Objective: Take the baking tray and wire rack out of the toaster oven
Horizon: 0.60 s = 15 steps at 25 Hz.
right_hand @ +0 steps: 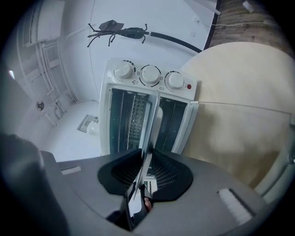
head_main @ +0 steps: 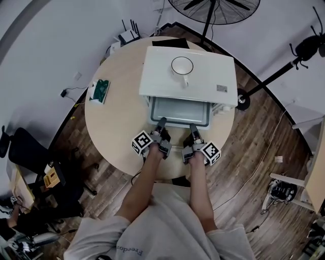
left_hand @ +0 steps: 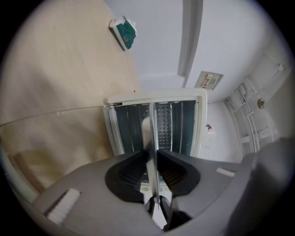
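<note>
Round table (head_main: 106, 124) holds one toaster oven (head_main: 213, 71); left gripper (head_main: 161, 122) and right gripper (head_main: 193, 127) jaws both clamp one baking tray (head_main: 180, 109)

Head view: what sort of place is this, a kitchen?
Probably a lab or office rather than a kitchen: the toaster oven sits on a round table beside a router, with a floor fan behind it.
</note>
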{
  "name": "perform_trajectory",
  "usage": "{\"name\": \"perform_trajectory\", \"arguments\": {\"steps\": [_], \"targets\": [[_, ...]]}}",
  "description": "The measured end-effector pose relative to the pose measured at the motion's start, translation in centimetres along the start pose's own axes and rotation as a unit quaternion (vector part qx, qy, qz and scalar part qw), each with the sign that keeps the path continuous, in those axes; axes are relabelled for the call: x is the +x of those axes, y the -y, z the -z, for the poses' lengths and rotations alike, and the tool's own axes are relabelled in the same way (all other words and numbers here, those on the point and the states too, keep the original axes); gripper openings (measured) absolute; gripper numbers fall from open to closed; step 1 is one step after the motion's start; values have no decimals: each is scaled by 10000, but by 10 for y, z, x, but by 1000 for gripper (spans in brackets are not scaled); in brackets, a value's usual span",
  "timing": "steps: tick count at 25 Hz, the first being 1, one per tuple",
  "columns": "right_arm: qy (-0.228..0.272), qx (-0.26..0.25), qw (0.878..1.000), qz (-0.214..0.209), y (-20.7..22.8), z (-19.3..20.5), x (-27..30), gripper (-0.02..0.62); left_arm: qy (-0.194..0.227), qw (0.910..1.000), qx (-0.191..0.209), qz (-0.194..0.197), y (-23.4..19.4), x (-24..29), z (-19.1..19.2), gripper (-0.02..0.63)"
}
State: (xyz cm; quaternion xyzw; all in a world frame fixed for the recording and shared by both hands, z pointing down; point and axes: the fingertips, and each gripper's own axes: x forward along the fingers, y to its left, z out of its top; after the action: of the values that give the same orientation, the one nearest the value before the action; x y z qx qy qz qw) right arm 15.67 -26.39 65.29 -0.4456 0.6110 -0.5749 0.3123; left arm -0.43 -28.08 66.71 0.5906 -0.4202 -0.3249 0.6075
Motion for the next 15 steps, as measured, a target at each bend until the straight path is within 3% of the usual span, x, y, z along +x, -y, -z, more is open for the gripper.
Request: {"name": "perform_trajectory", "arguments": {"steps": [12, 15], "targets": [[-274, -100, 9995, -74, 4, 11, -26, 71, 71, 10000, 0, 27, -4, -26, 15, 135], [-334, -190, 9991, 168, 12, 15, -36, 71, 28, 10000, 39, 70, -6, -34, 19, 135]]}}
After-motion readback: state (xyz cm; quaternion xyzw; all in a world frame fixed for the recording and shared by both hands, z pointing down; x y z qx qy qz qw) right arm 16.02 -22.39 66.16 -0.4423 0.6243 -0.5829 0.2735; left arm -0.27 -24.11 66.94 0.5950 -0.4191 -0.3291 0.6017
